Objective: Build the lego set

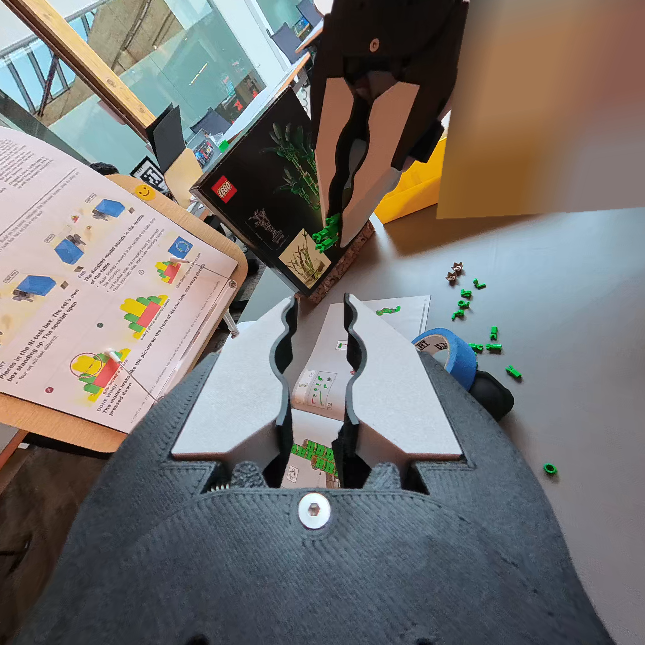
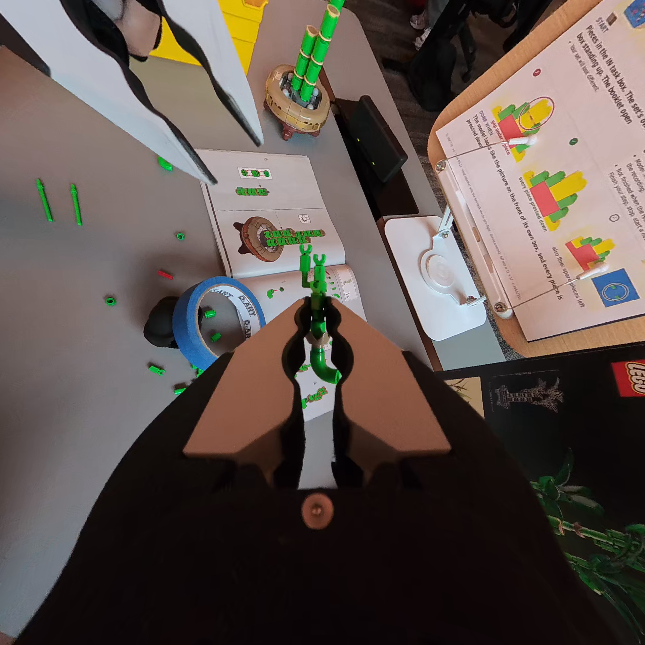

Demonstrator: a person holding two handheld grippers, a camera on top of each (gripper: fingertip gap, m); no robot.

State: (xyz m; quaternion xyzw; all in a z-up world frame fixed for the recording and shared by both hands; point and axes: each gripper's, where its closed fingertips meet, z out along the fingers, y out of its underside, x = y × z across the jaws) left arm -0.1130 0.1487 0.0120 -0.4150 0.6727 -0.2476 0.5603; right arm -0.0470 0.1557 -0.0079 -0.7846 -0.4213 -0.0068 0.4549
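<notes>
My right gripper [image 2: 318, 302] is shut on a green branch assembly [image 2: 314, 275] with clip ends and a curved green tube, held in the air over the open booklet [image 2: 279, 209]. In the left wrist view the right gripper [image 1: 335, 227] hangs tips-down in front of the set's box [image 1: 265, 195], the green assembly [image 1: 326, 234] sticking out at its tips. My left gripper [image 1: 321, 300] is open and empty above the booklet [image 1: 401, 314]; in the right wrist view it [image 2: 237, 162] reaches in from the upper left. The bamboo model [image 2: 296, 101] stands in its tan pot at the table's far end.
Loose green pieces [image 1: 464, 303] and two green rods [image 2: 43, 199] lie on the grey table [image 1: 558, 314]. A blue tape roll [image 2: 216, 317] sits left of the booklet. A yellow bin [image 2: 241, 31], a black device [image 2: 373, 139], a white stand base [image 2: 436, 275] and a tilted instruction board [image 2: 558, 174] surround the area. One gripper's finger ends stand about 8 centimetres off the other's. The bamboo model [image 2: 296, 101] lies around 35 centimetres away from my left fingertips.
</notes>
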